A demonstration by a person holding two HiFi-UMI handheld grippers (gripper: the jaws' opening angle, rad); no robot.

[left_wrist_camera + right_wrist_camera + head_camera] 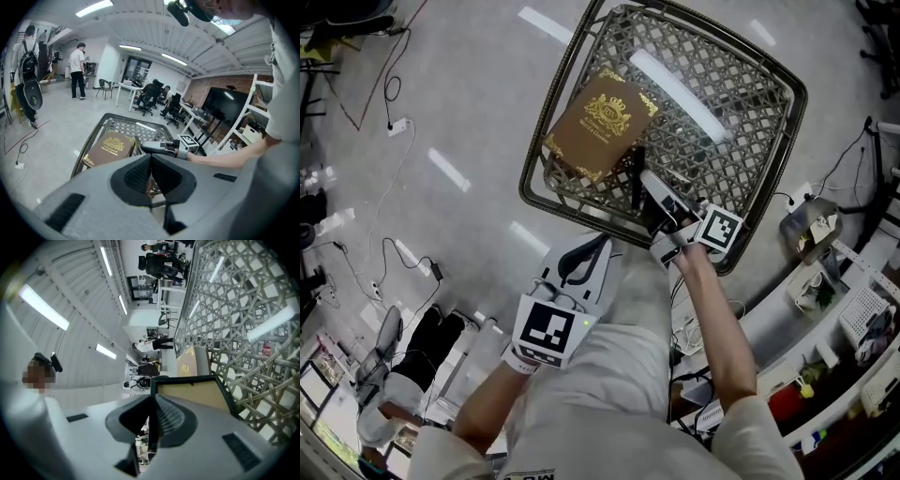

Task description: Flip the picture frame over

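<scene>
My right gripper (151, 399) clamped on the thin black picture frame (197, 394) edge, left gripper (150, 160) closed empty, brown gilt book (600, 127) on woven lattice table (750, 141)

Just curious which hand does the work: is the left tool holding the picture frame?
No, the left tool is shut on nothing, while the right tool clamps the black edge of the picture frame.

Both closed: left gripper (150, 160), right gripper (151, 401)

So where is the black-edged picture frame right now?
The picture frame is held on edge over the metal lattice tabletop near the head view's centre, clamped in the right gripper, just right of the brown gold-printed book.
</scene>
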